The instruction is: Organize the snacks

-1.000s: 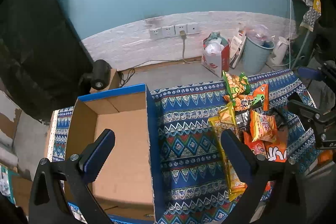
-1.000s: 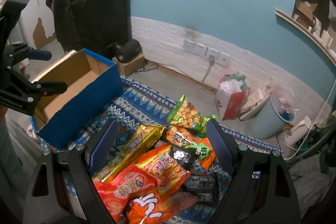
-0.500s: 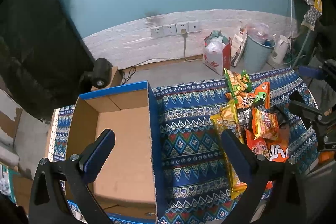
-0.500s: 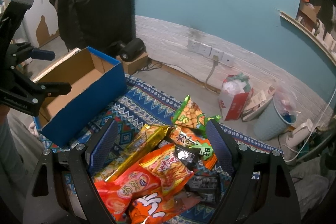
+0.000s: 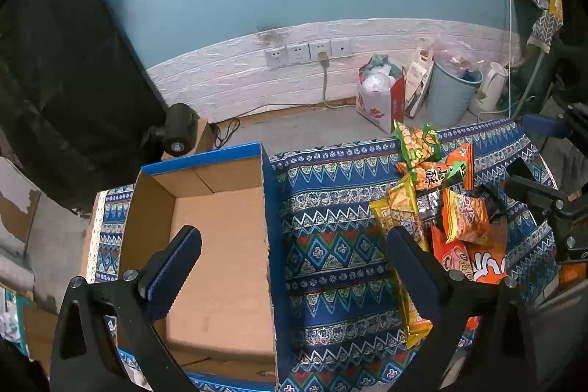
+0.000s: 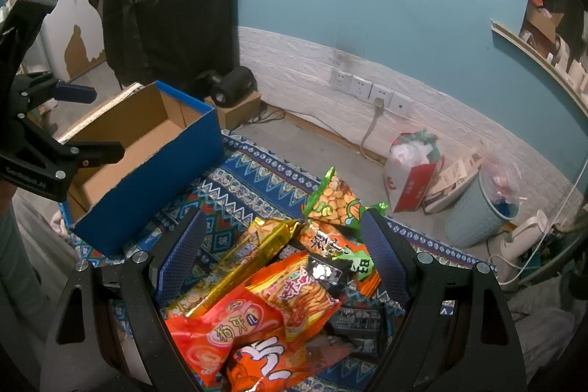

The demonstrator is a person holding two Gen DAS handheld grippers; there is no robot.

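Grippers first: left hand-held gripper (image 5: 294, 259) is spread wide and holding nothing, over the blue cardboard box (image 5: 270, 208); right hand-held gripper (image 6: 283, 241) hangs released over the snack pile (image 6: 279, 296) on the right of the worktop (image 5: 330, 245); box looks bare, so nothing's sorted yet.

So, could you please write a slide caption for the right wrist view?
Open right tongs hover over a pile of snack packets on the patterned cloth, beside an open blue box.

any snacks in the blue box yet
No, the blue box shows only bare cardboard floor in the left wrist view, while the snack packets all lie on the patterned cloth beside it.
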